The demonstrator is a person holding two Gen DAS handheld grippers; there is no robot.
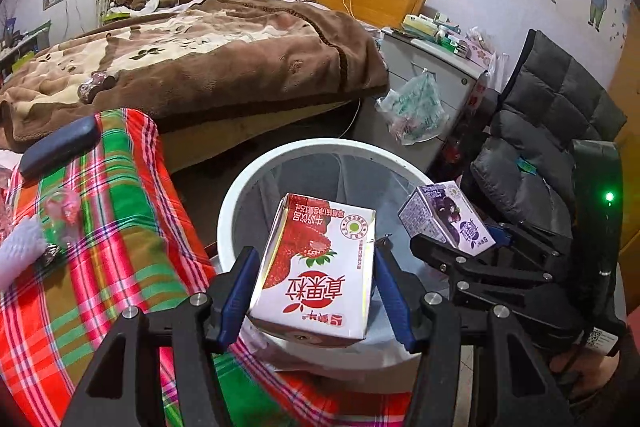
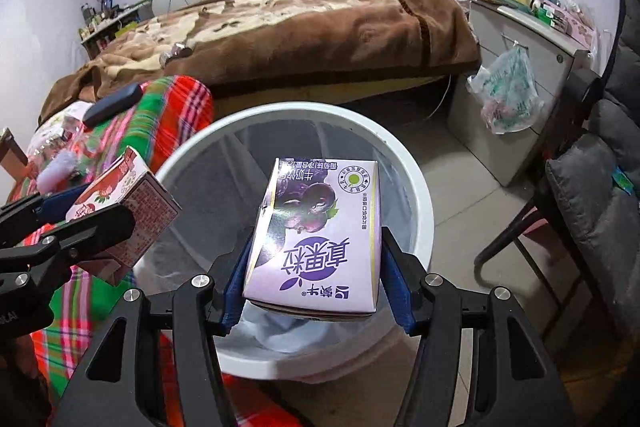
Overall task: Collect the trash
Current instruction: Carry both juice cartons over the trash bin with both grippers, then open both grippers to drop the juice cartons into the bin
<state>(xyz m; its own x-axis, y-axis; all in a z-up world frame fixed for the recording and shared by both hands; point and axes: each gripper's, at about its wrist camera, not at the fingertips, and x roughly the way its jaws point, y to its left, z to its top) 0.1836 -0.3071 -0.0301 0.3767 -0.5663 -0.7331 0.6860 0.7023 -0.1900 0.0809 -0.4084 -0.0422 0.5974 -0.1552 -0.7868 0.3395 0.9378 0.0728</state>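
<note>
My left gripper (image 1: 316,267) is shut on a red strawberry milk carton (image 1: 316,271), its blue pads pressing both sides. The carton hangs over the near rim of a white round waste bin (image 1: 232,211) lined with a grey bag. My right gripper (image 2: 316,255) is shut on a purple grape milk carton (image 2: 320,235), held above the same waste bin (image 2: 424,195). In the left wrist view the purple carton (image 1: 444,215) shows at the bin's right side. In the right wrist view the red carton (image 2: 128,211) shows at the bin's left side.
A plaid cloth surface (image 1: 116,211) left of the bin carries a dark case (image 1: 60,147) and small clutter. A bed with a brown blanket (image 1: 208,55) lies behind. A grey cabinet (image 2: 516,75) with a hanging plastic bag (image 2: 508,95) and a chair with a grey jacket (image 2: 608,163) stand to the right.
</note>
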